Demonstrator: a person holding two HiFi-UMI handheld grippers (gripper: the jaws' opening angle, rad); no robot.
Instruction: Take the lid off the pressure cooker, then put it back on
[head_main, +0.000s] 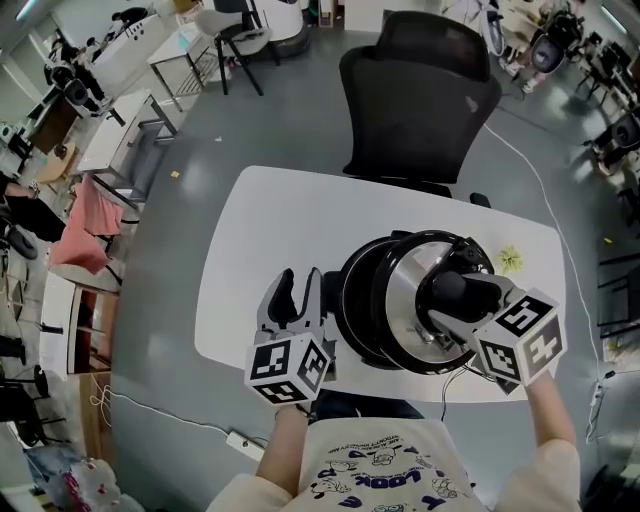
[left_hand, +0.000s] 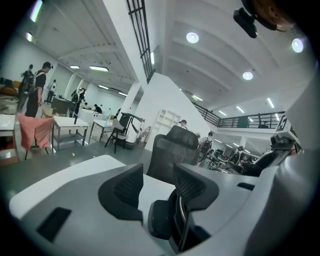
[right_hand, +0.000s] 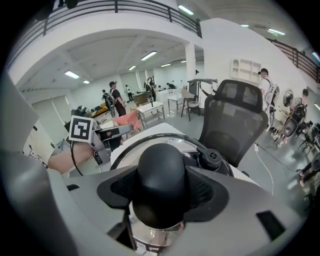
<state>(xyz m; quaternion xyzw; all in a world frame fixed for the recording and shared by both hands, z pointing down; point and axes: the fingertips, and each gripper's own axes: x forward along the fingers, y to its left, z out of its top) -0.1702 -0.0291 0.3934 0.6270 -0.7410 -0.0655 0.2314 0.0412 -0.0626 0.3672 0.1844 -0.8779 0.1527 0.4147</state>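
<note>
A white rounded counter (head_main: 290, 240) is seen from above, with a black mesh office chair (head_main: 420, 100) drawn up at its far side. A black round pressure cooker pot (head_main: 355, 300) stands on the near right part of the counter.

A domed stainless-steel lid with a black rim (head_main: 400, 285) is seen over the pot, tilted and shifted a little to the right of the pot's rim. Whether the lid rests on the rim cannot be told. The lid's black rounded knob (head_main: 458, 293) is clamped between the jaws of the right tool (head_main: 465, 302), which is angled down from the near right. In the right gripper view the knob (right_hand: 161, 175) fills the gap of the right tool (right_hand: 161, 195), and both ribbed pads are pressed against its sides. A small black valve cap (right_hand: 211, 158) is seen on the lid just beyond the knob.

The left tool (head_main: 300, 290) is held just to the left of the pot, pointing away from the person. Its jaws stand apart and nothing is gripped. In the left gripper view, bare white counter is shown between the jaws of the left tool (left_hand: 157, 187), and a black part of the cooker is seen low beside the right-hand jaw.

A small yellow-green scrap (head_main: 511, 259) lies on the counter to the right, beyond the cooker.
</note>
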